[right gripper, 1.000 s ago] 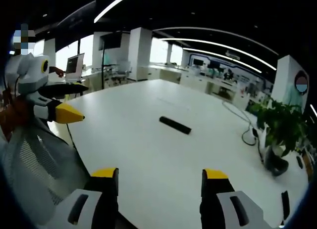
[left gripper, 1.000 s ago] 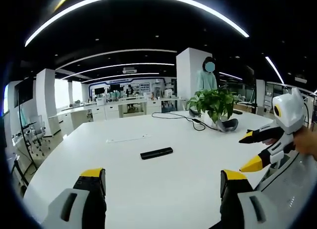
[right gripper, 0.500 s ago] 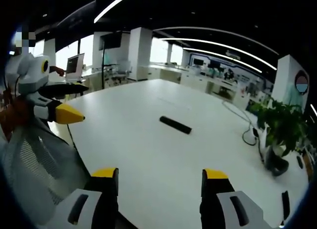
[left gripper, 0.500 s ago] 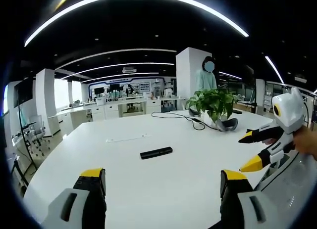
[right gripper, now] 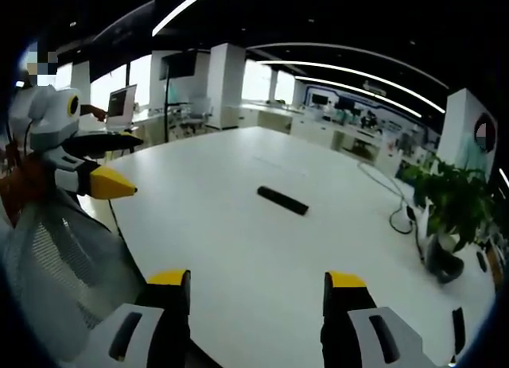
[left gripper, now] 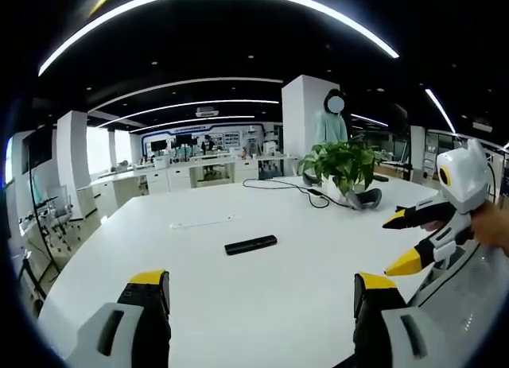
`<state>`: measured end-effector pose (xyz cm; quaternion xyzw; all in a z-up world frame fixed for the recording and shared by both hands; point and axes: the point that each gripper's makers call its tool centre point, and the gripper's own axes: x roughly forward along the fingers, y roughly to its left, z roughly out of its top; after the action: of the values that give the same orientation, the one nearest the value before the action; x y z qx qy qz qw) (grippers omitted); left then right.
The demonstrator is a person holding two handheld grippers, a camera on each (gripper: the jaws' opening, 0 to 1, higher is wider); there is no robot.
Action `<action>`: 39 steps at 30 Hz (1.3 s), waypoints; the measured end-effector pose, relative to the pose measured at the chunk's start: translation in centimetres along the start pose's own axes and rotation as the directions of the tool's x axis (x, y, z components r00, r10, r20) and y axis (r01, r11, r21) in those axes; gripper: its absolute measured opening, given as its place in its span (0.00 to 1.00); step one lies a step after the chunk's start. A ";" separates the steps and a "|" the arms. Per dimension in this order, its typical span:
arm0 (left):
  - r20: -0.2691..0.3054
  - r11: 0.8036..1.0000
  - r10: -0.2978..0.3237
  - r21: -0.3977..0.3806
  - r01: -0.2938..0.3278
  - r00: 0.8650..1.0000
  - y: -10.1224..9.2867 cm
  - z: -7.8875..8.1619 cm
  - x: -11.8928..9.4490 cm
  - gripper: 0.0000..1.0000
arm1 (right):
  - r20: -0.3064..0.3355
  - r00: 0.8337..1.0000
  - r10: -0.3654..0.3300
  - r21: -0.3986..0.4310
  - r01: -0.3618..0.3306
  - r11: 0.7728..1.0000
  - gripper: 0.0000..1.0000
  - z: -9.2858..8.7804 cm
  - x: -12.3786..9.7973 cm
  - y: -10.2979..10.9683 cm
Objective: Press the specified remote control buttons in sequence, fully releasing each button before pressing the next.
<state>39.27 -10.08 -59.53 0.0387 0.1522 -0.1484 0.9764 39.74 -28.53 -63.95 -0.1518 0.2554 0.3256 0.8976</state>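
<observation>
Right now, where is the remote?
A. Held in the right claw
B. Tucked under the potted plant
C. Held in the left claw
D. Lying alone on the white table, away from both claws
D: the remote lies flat on the white table, with the left claw and right claw open and short of it.

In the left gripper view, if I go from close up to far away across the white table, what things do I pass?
Left gripper with its jaws wide apart → black remote control → black cable → the desks across the room.
</observation>
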 end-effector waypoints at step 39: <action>0.001 1.000 -0.001 0.001 0.001 1.000 -0.1 0.1 0.0 1.00 | -0.002 1.000 -0.001 0.003 0.001 1.000 0.66 0.0 -0.1 -0.1</action>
<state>39.26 -10.15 -59.44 0.0390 0.1515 -0.1490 0.9764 39.73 -28.63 -63.93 -0.1511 0.2569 0.3246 0.8977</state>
